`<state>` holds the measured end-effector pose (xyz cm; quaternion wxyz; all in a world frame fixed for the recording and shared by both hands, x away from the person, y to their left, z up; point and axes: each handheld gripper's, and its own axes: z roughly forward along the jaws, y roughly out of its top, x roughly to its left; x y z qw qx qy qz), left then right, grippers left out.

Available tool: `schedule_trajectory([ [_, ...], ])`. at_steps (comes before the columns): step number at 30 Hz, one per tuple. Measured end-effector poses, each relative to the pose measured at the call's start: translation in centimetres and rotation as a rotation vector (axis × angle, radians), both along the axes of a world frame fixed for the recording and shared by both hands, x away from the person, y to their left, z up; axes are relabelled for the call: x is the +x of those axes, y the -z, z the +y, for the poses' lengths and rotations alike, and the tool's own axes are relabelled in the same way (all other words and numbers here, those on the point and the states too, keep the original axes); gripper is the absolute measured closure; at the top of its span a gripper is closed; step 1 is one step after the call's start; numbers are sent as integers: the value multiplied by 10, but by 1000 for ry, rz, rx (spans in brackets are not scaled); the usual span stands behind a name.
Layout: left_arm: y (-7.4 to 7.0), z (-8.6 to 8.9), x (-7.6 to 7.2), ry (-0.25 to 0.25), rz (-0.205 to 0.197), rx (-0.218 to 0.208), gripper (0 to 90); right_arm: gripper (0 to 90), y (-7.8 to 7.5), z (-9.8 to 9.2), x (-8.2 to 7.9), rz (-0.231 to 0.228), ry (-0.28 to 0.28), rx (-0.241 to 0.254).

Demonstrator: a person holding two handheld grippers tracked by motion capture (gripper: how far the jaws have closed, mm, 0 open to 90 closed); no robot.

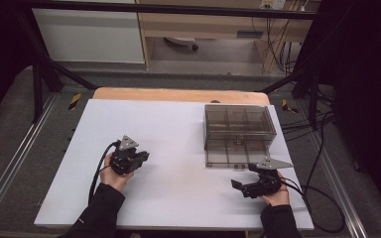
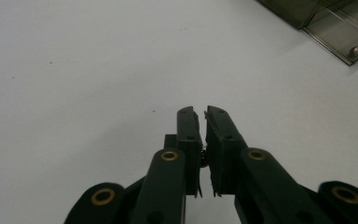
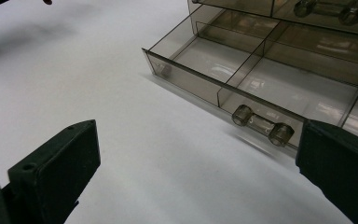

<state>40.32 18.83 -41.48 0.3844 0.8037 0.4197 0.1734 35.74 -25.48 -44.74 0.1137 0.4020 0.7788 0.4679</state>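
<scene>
Resting low on the white table (image 1: 178, 198), right tongs (image 1: 248, 179) spread wide, empty, just before the pulled-out drawer (image 3: 261, 79). Left tongs (image 2: 201, 122) clenched on nothing, well apart leftward. Smoky clear plastic box (image 1: 238, 124) at far right, boxy, partitioned; drawer's long axis crosswise, barbell-shaped handle (image 3: 262, 125) facing the person.
</scene>
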Motion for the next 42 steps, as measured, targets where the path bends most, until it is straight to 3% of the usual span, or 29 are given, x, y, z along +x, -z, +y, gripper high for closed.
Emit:
schedule_trajectory([
  [23, -10, -53, 1, 93, -1, -34, 836, 4, 1, 0, 0, -1, -2, -8],
  [42, -9, -97, 10, 141, 8, -46, 836, 4, 1, 0, 0, -2, -2, -6],
])
